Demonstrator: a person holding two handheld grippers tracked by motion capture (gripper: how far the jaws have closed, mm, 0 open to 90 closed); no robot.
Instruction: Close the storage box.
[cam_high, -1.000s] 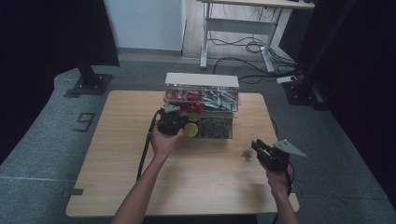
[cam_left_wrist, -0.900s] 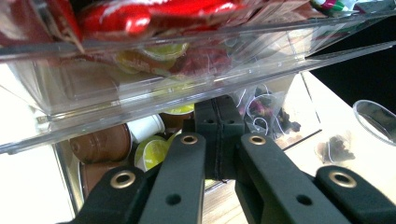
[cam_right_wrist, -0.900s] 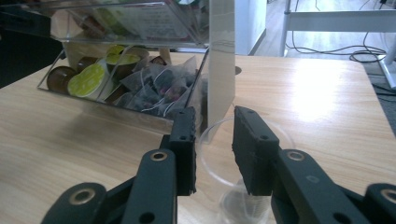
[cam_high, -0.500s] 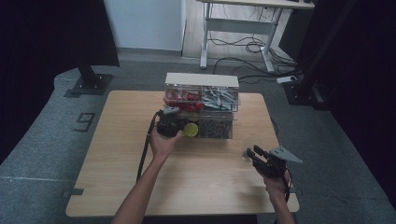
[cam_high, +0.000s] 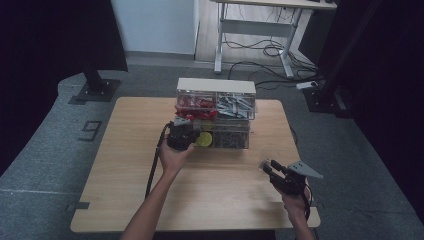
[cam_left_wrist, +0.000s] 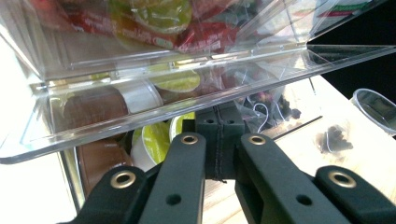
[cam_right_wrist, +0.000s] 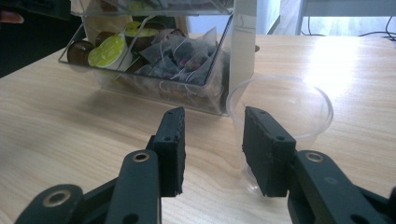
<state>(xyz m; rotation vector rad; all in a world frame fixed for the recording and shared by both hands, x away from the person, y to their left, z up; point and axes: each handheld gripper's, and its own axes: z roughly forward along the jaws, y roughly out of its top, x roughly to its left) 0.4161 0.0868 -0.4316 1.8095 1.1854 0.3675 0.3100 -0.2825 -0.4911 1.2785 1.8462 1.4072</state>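
Observation:
A clear two-tier organizer (cam_high: 215, 115) stands at the middle back of the table (cam_high: 125, 165). My left gripper (cam_high: 182, 135) is at its lower left front. In the left gripper view my left gripper (cam_left_wrist: 219, 123) is shut with nothing seen between the pads, its tips just under the raised clear flap (cam_left_wrist: 140, 112). My right gripper (cam_high: 267, 166) is near the table's front right. In the right gripper view my right gripper (cam_right_wrist: 212, 140) is open; its jaws have just been opening. A clear plastic cup (cam_right_wrist: 289, 107) stands just beyond the right pad (cam_right_wrist: 261, 154), unpressed.
The lower tier holds coffee capsules (cam_right_wrist: 107, 51) with green lids and tea bags (cam_right_wrist: 182, 60). The upper tier holds red and grey packets. The clear cup (cam_left_wrist: 376, 107) also appears at the right of the left gripper view. A desk and cables lie beyond the table.
My right gripper's jaws have spread wider and that hand has drawn slightly toward the near edge. The left hand has stayed at the organizer.

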